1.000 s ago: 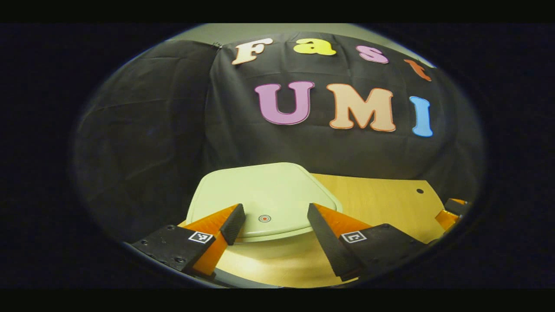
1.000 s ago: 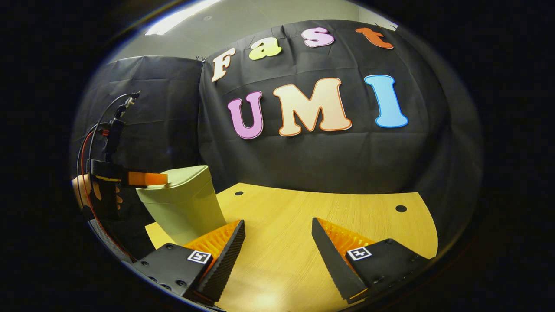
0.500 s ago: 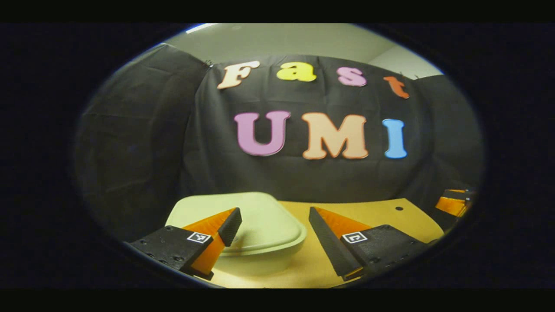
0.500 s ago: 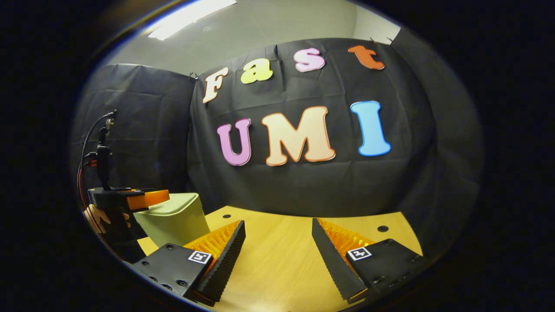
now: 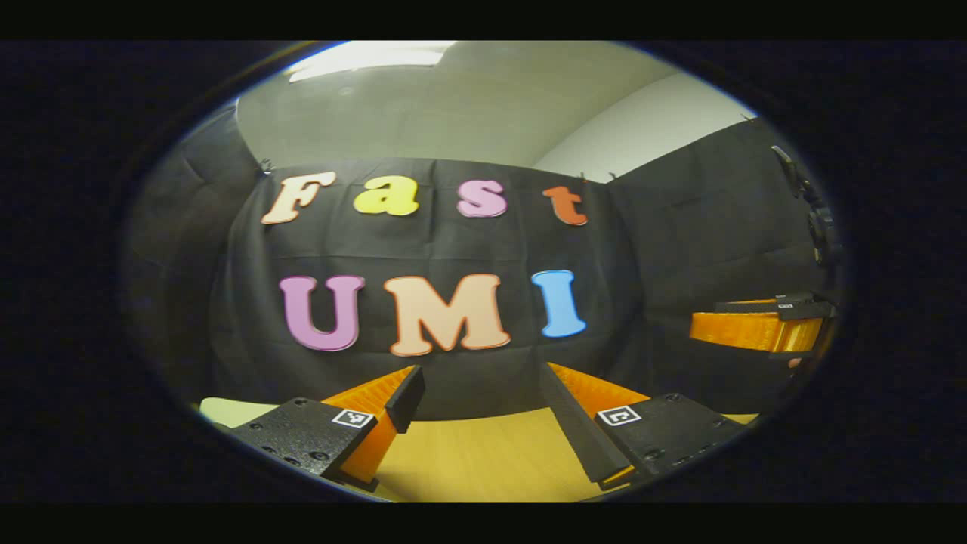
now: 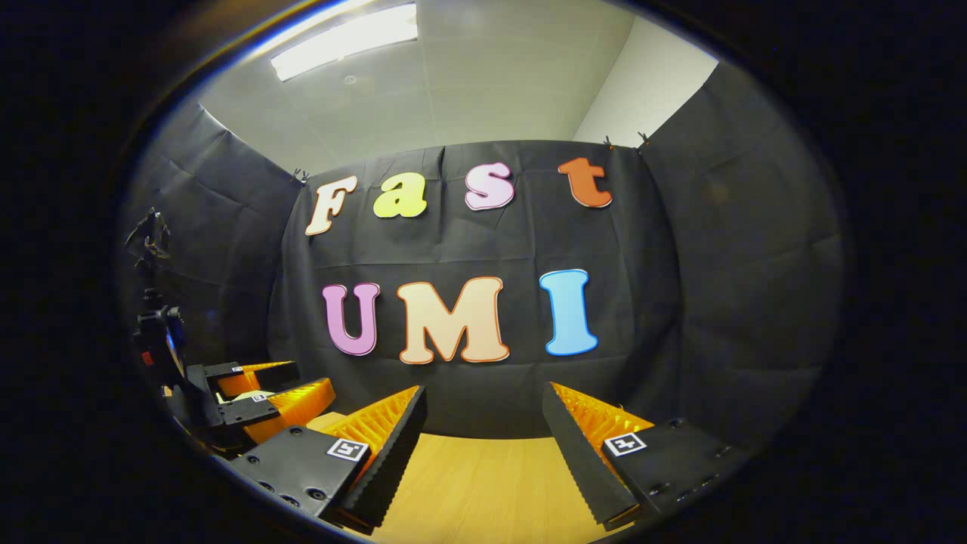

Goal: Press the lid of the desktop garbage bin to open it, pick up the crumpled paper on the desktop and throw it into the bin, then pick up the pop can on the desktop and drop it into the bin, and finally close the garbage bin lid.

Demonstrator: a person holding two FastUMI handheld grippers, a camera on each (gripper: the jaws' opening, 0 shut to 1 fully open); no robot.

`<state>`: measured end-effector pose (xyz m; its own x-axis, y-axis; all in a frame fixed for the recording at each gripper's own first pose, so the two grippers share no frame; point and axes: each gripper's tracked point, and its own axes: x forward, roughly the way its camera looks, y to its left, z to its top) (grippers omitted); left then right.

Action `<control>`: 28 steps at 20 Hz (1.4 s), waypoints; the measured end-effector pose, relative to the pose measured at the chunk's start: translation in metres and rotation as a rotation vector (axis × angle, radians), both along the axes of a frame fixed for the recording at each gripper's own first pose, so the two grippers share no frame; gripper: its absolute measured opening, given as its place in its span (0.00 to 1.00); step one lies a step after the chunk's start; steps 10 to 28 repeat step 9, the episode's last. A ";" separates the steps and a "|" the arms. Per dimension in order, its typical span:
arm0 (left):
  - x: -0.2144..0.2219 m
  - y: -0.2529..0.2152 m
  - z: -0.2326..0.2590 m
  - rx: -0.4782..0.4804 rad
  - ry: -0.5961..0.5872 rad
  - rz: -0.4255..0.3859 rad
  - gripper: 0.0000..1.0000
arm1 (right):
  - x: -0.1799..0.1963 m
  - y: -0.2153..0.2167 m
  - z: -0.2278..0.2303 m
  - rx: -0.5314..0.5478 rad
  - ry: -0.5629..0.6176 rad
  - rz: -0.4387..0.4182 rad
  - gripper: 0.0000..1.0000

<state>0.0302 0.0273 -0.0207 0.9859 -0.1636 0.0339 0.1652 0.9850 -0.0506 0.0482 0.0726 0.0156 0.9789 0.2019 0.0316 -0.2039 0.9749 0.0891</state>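
A sliver of the pale green bin lid shows at the lower left of the left gripper view, beside my left gripper. That gripper is open, holds nothing and is level over the wooden table, facing the booth wall. My right gripper is open too, with only bare table between its fingers. In the right gripper view my left gripper hangs low at the left, its jaws apart. A finger of my right gripper reaches in from the right edge of the left gripper view.
Black cloth walls close the booth behind and on both sides. A cable and mount rise above my left gripper. A ceiling light glows overhead.
Both grippers have drawn back and tilted upward. The bin has slid from the middle of the left gripper view to its lower left corner and has left the right gripper view.
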 end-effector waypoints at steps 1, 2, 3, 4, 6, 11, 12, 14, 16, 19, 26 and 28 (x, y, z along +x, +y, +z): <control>0.001 -0.009 0.001 -0.014 -0.002 -0.024 0.94 | -0.003 -0.005 0.003 -0.006 -0.010 -0.016 0.97; 0.000 -0.016 0.003 -0.034 -0.004 -0.037 0.91 | -0.006 -0.010 0.005 -0.007 -0.020 -0.028 0.97; 0.000 -0.020 0.007 -0.057 -0.015 -0.049 0.94 | -0.010 -0.013 0.008 -0.003 -0.026 -0.038 0.97; -0.001 -0.024 0.011 -0.074 -0.026 -0.055 0.92 | -0.011 -0.015 0.009 0.003 -0.030 -0.041 0.97; -0.001 -0.026 0.015 -0.065 -0.037 -0.058 0.93 | -0.013 -0.013 0.006 0.010 -0.041 -0.045 0.96; 0.000 -0.027 0.016 -0.042 -0.031 -0.064 0.91 | -0.016 -0.018 0.015 0.012 -0.064 -0.048 0.97; 0.000 -0.027 0.016 -0.042 -0.031 -0.064 0.91 | -0.016 -0.018 0.015 0.012 -0.064 -0.048 0.97; 0.000 -0.027 0.016 -0.042 -0.031 -0.064 0.91 | -0.016 -0.018 0.015 0.012 -0.064 -0.048 0.97; 0.000 -0.027 0.016 -0.042 -0.031 -0.064 0.91 | -0.016 -0.018 0.015 0.012 -0.064 -0.048 0.97; 0.000 -0.027 0.016 -0.042 -0.031 -0.064 0.91 | -0.016 -0.018 0.015 0.012 -0.064 -0.048 0.97; 0.000 -0.027 0.016 -0.042 -0.031 -0.064 0.91 | -0.016 -0.018 0.015 0.012 -0.064 -0.048 0.97; 0.000 -0.027 0.016 -0.042 -0.031 -0.064 0.91 | -0.016 -0.018 0.015 0.012 -0.064 -0.048 0.97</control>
